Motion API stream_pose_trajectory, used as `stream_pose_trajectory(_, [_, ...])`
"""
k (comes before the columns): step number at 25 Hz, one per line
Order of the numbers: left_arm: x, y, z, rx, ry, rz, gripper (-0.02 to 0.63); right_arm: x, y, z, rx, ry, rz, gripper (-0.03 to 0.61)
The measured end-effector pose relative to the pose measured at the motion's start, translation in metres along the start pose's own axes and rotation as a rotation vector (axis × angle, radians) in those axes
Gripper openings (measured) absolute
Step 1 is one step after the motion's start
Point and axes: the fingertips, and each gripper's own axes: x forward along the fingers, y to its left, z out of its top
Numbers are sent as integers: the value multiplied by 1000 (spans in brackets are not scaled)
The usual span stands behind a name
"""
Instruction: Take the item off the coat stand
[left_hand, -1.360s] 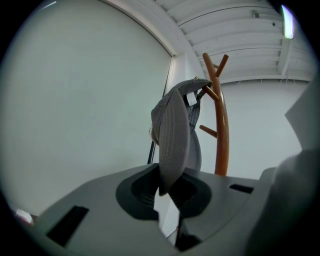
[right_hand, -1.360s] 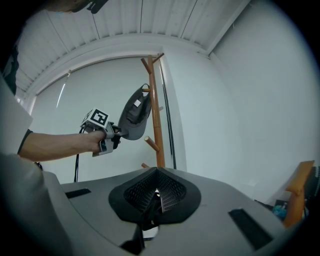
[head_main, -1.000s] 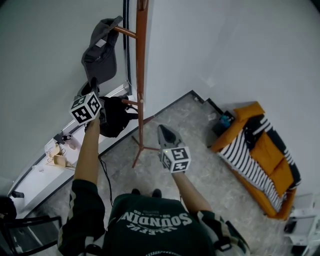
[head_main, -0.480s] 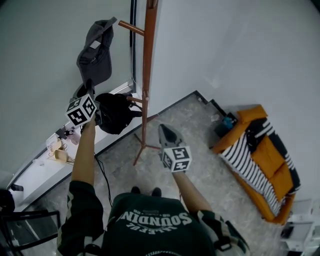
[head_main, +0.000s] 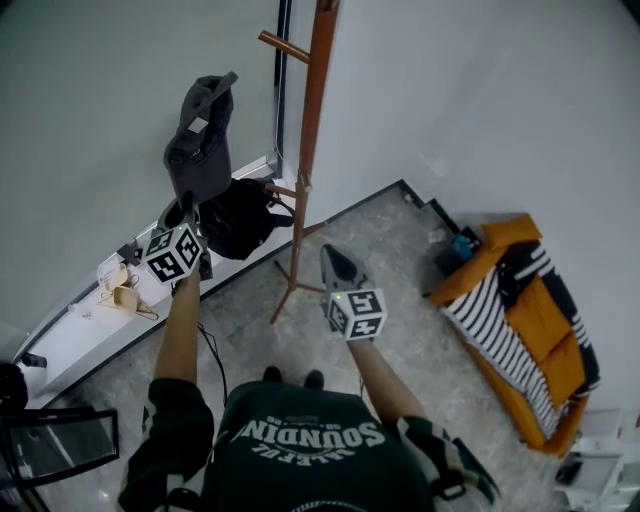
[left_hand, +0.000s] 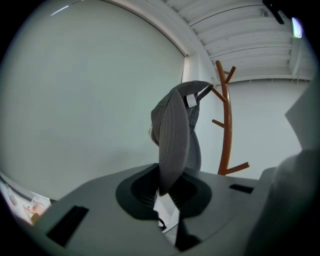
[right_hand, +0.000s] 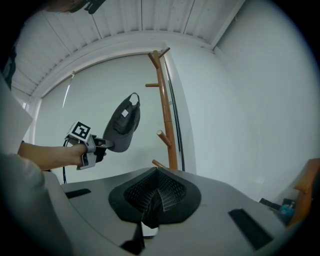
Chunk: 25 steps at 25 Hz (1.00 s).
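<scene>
The grey cap (head_main: 200, 140) hangs free in the air to the left of the brown wooden coat stand (head_main: 312, 130), clear of its upper peg. My left gripper (head_main: 188, 208) is shut on the cap's brim from below. In the left gripper view the cap (left_hand: 175, 140) rises out of the closed jaws of the left gripper (left_hand: 162, 192), with the coat stand (left_hand: 226, 125) behind it. My right gripper (head_main: 335, 262) is lower, near the stand's foot, shut and empty. The right gripper view shows the cap (right_hand: 122, 122), the left gripper (right_hand: 107, 145) and the coat stand (right_hand: 166, 110).
A black bag (head_main: 238, 218) hangs on a lower peg of the stand. A white sill (head_main: 70, 345) with small objects runs along the wall at left. An orange sofa (head_main: 520, 320) with a striped blanket stands at right. A black chair (head_main: 50, 450) is at bottom left.
The cap has come off the upper peg and moved left and down with my left gripper. The right gripper has stayed in place.
</scene>
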Motion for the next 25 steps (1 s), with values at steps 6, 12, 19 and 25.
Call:
stream_pose_trajectory(6, [-28,-14,-43,14,43,-30,18,-2,6,-3,-26,16,9,0])
stream_pose_trajectory(12, [-51,-34,-84,25,98,-67,18,-6,5,-9,-25,22,-1,0])
stream_pose_trajectory(19, [-65,-52,-114,16,137,-111,18,-13,0,-5,-35,-7,-31,-2])
stream_pose_trajectory(25, [-63,-65,-121,23,143,-134,18,-17,-10,-4,-40,-21,-38,-2])
